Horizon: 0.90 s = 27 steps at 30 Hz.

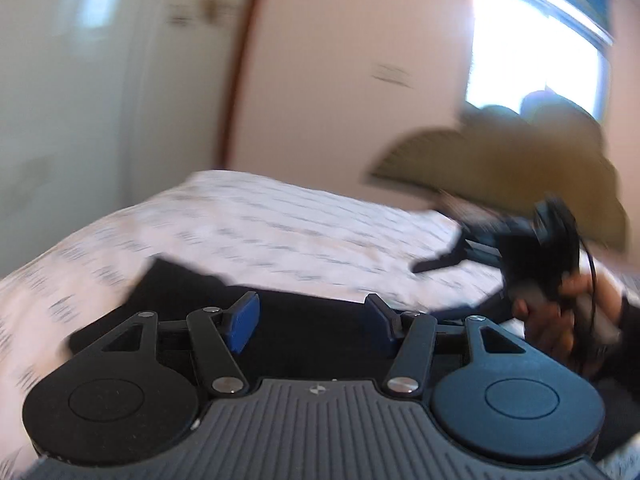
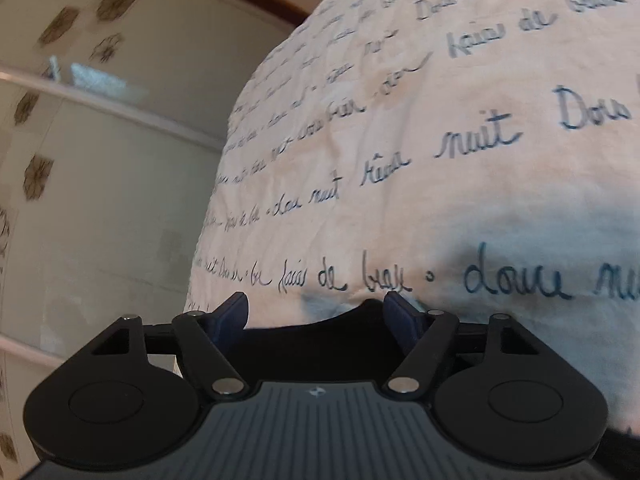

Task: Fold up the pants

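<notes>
The black pants lie on a bed with a white cover printed with handwriting. In the left wrist view my left gripper is open above the dark cloth, its blue pads apart with nothing between them. The other gripper shows at the right of that view, held in a hand; the view is blurred. In the right wrist view my right gripper is open, with black cloth showing between and below its fingers, close over the bed cover.
A white wardrobe with patterned glass doors stands left of the bed. An olive-brown pillow or cushion lies at the bed's far right under a bright window. A pale wall is behind the bed.
</notes>
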Tool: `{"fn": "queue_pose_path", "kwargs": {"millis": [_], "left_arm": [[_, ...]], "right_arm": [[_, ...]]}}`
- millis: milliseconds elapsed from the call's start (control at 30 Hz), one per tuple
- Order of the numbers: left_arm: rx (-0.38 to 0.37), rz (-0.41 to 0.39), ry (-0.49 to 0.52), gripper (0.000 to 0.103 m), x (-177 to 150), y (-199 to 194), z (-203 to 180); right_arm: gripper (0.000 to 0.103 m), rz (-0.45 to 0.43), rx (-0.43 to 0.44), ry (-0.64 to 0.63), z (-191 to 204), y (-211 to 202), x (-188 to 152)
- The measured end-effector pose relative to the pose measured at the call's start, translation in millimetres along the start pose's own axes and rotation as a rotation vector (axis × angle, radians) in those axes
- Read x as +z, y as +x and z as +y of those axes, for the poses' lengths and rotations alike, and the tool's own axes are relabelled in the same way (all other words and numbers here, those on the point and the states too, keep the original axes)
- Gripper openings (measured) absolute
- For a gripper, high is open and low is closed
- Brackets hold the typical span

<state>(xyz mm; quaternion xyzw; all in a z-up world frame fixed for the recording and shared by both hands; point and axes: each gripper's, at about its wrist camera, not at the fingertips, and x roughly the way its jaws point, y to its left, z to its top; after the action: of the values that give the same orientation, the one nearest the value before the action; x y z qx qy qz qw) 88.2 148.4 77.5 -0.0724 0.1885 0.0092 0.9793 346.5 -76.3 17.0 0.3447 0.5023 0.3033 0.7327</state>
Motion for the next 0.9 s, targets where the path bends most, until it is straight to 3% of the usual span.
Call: {"fn": "queue_pose_path", "kwargs": {"millis": [67,100,167,233,300,333,400,433,467,500,567,667,733,833,900], "left_arm": [[-0.031,0.034,0.013,0.064,15,20,-2],[-0.039,0.059,0.009,0.074,20,31,-2],[-0.078,0.151,0.005,0.083,30,58,1],[-0.089,0.264,-0.027,0.082,26,94,10],[-0.03,0.39,-0.082,0.079,12,125,23],[-0.027,0.415,-0.102,0.079,4,135,29],[-0.027,0.366,-0.059,0.082,-4,137,33],[-0.019,0.362,-0.027,0.082,-6,138,31],[-0.013,0.349,-0.013,0.083,-10,137,29],[-0.01,0.327,0.007,0.086,-14,135,27],[0.002,0.304,0.063,0.086,-19,130,19],[0.046,0.288,0.057,0.08,-9,119,14],[0.098,0.249,0.078,0.079,2,96,3],[0.021,0.122,0.136,0.083,5,41,-31],[-0.034,0.081,0.19,0.087,-5,16,-63]], "right_arm": [[0.078,-0.023,-0.005,-0.046,9,-21,-9],[0.078,-0.028,0.023,-0.056,11,-33,-16],[0.081,-0.052,0.089,-0.041,9,-60,-33],[0.085,-0.071,0.133,-0.011,1,-82,-51],[0.085,-0.078,0.129,0.016,-12,-97,-69],[0.085,-0.078,0.112,0.026,-20,-102,-77],[0.083,-0.09,0.008,0.041,-40,-107,-86],[0.076,-0.113,0.008,0.052,-54,-110,-90],[0.072,-0.142,0.063,0.059,-65,-115,-94],[0.071,-0.158,0.086,0.071,-72,-119,-96],[0.073,-0.183,0.072,0.09,-72,-125,-100],[0.077,-0.204,0.018,0.127,-60,-136,-109],[0.077,-0.22,0.056,0.112,-53,-153,-123],[0.086,-0.291,0.066,0.037,-43,-191,-156],[0.087,-0.353,-0.058,-0.033,-39,-210,-175]]}}
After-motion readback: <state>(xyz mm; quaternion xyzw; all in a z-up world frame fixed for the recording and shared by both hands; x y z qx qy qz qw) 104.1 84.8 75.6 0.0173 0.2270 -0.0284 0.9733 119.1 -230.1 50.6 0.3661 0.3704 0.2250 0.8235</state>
